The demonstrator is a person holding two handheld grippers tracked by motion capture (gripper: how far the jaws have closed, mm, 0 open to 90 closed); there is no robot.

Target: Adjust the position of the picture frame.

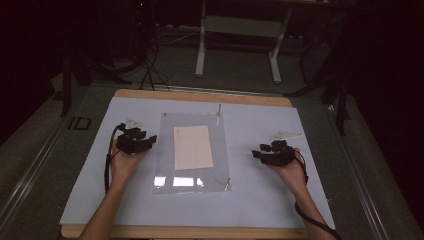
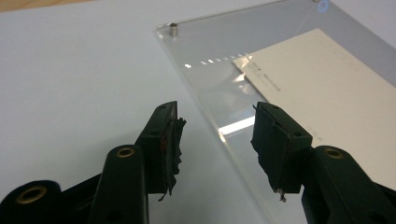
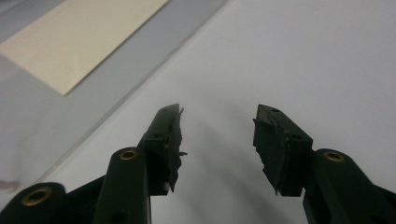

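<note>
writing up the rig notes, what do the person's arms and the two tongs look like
Both forearms are bare, no sleeves. The left tongs and right tongs are black, each trailing a black cable, with a pale three-cornered plate on top. Up close: brass-ringed holes and frayed black pads.

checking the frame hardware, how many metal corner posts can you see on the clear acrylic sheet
4, one per corner of the acrylic sheet: far left, far right, a taller pin, near left, near right. The far left one is faint.
</note>
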